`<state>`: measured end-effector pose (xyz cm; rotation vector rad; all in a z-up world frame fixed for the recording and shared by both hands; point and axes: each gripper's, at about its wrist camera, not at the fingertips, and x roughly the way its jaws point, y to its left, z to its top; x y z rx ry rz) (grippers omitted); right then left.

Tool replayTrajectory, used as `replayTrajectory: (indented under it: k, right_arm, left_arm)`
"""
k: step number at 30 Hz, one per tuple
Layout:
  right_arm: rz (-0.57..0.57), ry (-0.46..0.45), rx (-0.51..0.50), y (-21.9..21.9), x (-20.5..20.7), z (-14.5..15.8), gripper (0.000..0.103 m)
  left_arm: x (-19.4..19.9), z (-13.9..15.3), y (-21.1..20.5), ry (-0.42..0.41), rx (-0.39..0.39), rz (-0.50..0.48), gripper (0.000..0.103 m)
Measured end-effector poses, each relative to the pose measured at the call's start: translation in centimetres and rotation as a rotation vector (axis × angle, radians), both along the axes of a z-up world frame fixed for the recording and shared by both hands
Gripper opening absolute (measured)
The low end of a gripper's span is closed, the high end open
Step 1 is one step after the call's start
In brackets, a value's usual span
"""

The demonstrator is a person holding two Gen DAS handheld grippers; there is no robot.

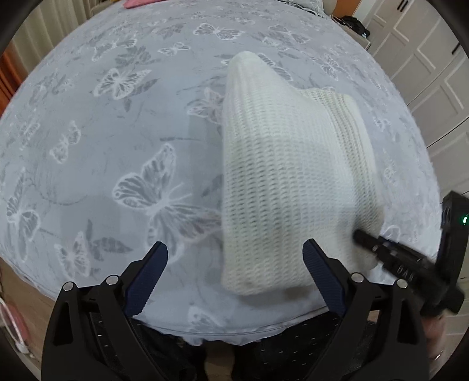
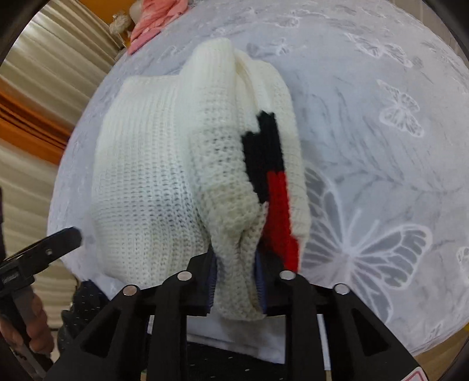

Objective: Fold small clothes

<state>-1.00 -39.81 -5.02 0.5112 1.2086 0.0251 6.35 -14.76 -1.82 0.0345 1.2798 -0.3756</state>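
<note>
A cream knit sweater (image 1: 293, 175) lies bunched on the butterfly-print bed cover (image 1: 117, 132). In the right wrist view the sweater (image 2: 152, 175) shows a black and red patch (image 2: 272, 181) on its right side. My right gripper (image 2: 236, 263) is shut on a thick fold of the cream knit at the sweater's near edge, and the fold hangs down between the pads. My left gripper (image 1: 234, 258) stands open just above the cover at the near edge. Its right finger (image 1: 316, 263) is beside the sweater's near corner, and nothing is between its fingers.
A pink cloth (image 2: 155, 17) lies at the far edge of the bed. White cupboard doors (image 1: 425, 73) stand to the right, curtains (image 2: 44, 73) to the left. The bed's near edge and a person's dark dotted trousers (image 1: 293, 337) are just below the grippers.
</note>
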Motion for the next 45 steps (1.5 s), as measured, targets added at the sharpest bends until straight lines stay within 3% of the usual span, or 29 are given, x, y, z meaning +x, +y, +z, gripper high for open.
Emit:
replayTrajectory:
  k: [4, 7, 9, 10, 15, 17, 19, 24, 29, 32, 37, 40, 43, 45]
  right_arm:
    - [-0.053, -0.083, 0.06, -1.5, 1.9, 2.5, 0.057]
    - [-0.028, -0.072, 0.08, -2.4, 5.9, 1.8, 0.062]
    - [-0.016, -0.044, 0.095, -2.2, 8.1, 0.4, 0.054]
    - [0.002, -0.042, 0.107, -2.1, 8.8, 0.1, 0.027]
    - [-0.025, -0.155, 0.008, -2.5, 8.1, 3.4, 0.022]
    - [-0.039, -0.122, -0.044, -3.2, 7.5, 1.5, 0.031]
    - [-0.04, -0.097, -0.019, -3.3, 7.0, 0.1, 0.036]
    - [-0.114, -0.172, -0.023, -4.4, 5.0, 2.9, 0.055]
    - [-0.131, -0.122, -0.001, -4.9, 4.2, 1.9, 0.07]
    - [-0.138, -0.096, 0.002, -4.9, 4.1, 0.7, 0.085]
    - [-0.129, -0.038, 0.147, -5.4, 5.7, -2.6, 0.087]
    - [-0.146, -0.038, 0.232, -5.6, 6.2, -4.1, 0.094]
    - [-0.155, -0.036, 0.257, -5.6, 6.6, -4.2, 0.092]
    - [-0.158, -0.04, 0.299, -5.7, 6.9, -4.3, 0.075]
  left_arm:
    - [1.4, 0.3, -0.7, -0.013, -0.02, -0.007, 0.091]
    - [3.1, 0.2, -1.7, -0.023, -0.013, -0.006, 0.091]
    - [3.6, 0.5, -2.0, -0.031, -0.024, 0.0, 0.091]
    - [3.8, 0.6, -2.2, -0.033, -0.028, 0.0, 0.091]
    - [4.4, 0.7, -2.7, -0.053, -0.02, -0.023, 0.091]
    - [4.6, 0.2, -2.9, -0.064, -0.008, -0.034, 0.091]
    - [4.9, -0.7, -3.3, -0.055, 0.011, -0.044, 0.091]
    - [4.8, -1.5, -3.5, -0.029, 0.009, -0.044, 0.091]
    - [4.8, -1.8, -3.9, -0.022, 0.002, -0.046, 0.091]
    - [5.3, -2.5, -4.0, 0.025, -0.068, -0.033, 0.091]
    - [7.4, -6.0, -2.9, 0.19, -0.218, 0.089, 0.094]
    - [8.3, -7.5, -2.3, 0.222, -0.281, 0.153, 0.096]
    - [9.0, -7.9, -2.2, 0.231, -0.331, 0.183, 0.097]
    - [9.4, -7.9, -2.4, 0.25, -0.357, 0.176, 0.091]
